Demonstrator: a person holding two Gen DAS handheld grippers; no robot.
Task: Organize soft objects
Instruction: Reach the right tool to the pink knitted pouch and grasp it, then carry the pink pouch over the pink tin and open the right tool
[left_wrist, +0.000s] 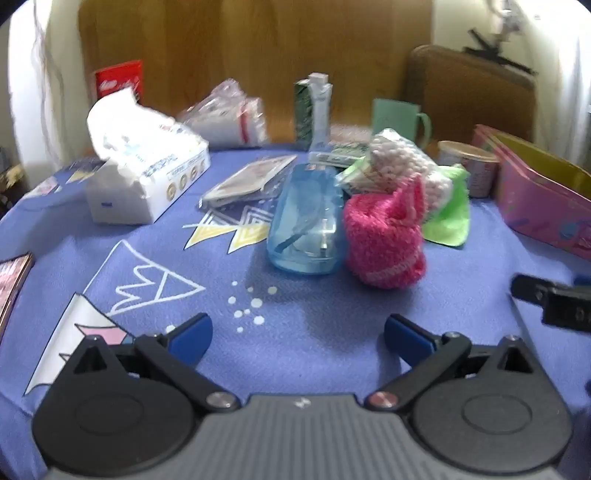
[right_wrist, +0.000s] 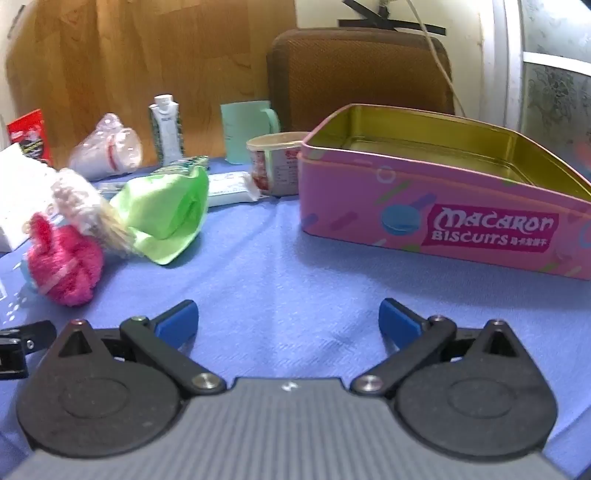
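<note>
Hovering over blue cloth (left_wrist: 295, 295), left gripper (left_wrist: 298, 334) and right gripper (right_wrist: 288, 319) gaped wide, empty. Pink knit (left_wrist: 382, 242), white knit (left_wrist: 406, 166), green cloth (right_wrist: 162, 218) clustered left of open tin (right_wrist: 424, 206).

Both cameras sit low over the blue cloth (left_wrist: 295, 354), each looking forward past its own parted fingers toward the wooden wall. The left view faces the pink sock (left_wrist: 382, 243) from close by. The right view, beside it, angles at the tin (right_wrist: 424, 218), nearer. Both share the sock (right_wrist: 64, 266), green cloth (right_wrist: 166, 218), tin (left_wrist: 535, 210) and mug (left_wrist: 397, 118).
</note>
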